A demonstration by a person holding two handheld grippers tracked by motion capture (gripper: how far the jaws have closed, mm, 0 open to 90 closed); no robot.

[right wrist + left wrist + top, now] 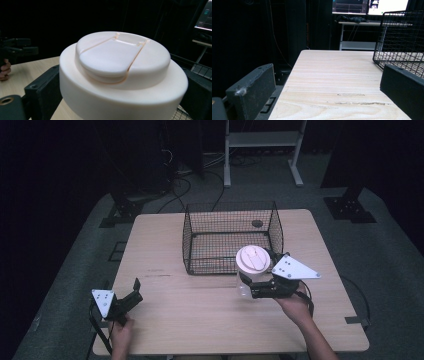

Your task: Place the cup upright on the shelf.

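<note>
1. Nearest the high camera, two forearms come in from the bottom edge. The left gripper rests low at the desk's front left corner, its fingers spread with nothing between them. The right gripper holds a clear jar with a cream lid, its fingers pinching the jar's body just below the lid. The jar sits right at the front right corner of the black wire basket, outside it or just at its rim; I cannot tell whether its base touches the desk. The basket itself looks empty.

2. Left gripper view: two black fingers stand wide apart with bare desk between them. The wire basket stands ahead at the right, well apart from this gripper, which judging by this has no part in the work at present.

3. Right gripper view: the cream lid is close up, a flip-top flap set in its crown, closed flat. A black finger presses against each side of the jar beneath the lid, so the grip looks firm. Basket wire shows just beyond at the right; the left gripper shows far off at the left.

4. Progress, as a judgement: the work appears to be putting the jar into the basket. Grasping is done and the jar is at the basket's edge. Left to do: carry it over the front wall, set it down on the basket floor, and release.
</note>
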